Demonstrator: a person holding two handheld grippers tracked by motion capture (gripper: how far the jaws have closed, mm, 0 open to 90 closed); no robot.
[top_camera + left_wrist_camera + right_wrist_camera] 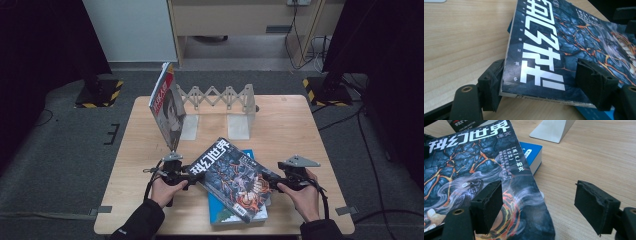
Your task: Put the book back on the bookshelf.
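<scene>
A light wooden table (295, 125) stands on a grey carpet, with dark curtains at both sides of the room.

Near the front edge of the table lies a dark magazine (231, 176) — its cover shows black cracked rock with orange lines and large white characters. It rests at an angle on top of a blue book (216, 209), which shows from under it at the near side and at the far corner. In the left gripper view the near corner of the magazine is lifted a little from the wood.

The left gripper (192, 176) is at the left corner of the magazine. In its own view the corner sits between the two black jaws; one jaw touches the spine edge, the other lies over the cover, and I cannot tell if they really press it.

The right gripper (269, 181) is at the right edge of the magazine. Its jaws stand apart — one is over the cover, the other over bare wood, and they do not clamp anything.

Further back, a second magazine (167, 106) with a red title stands upright and leans against a grey folding rack (220, 96).
</scene>
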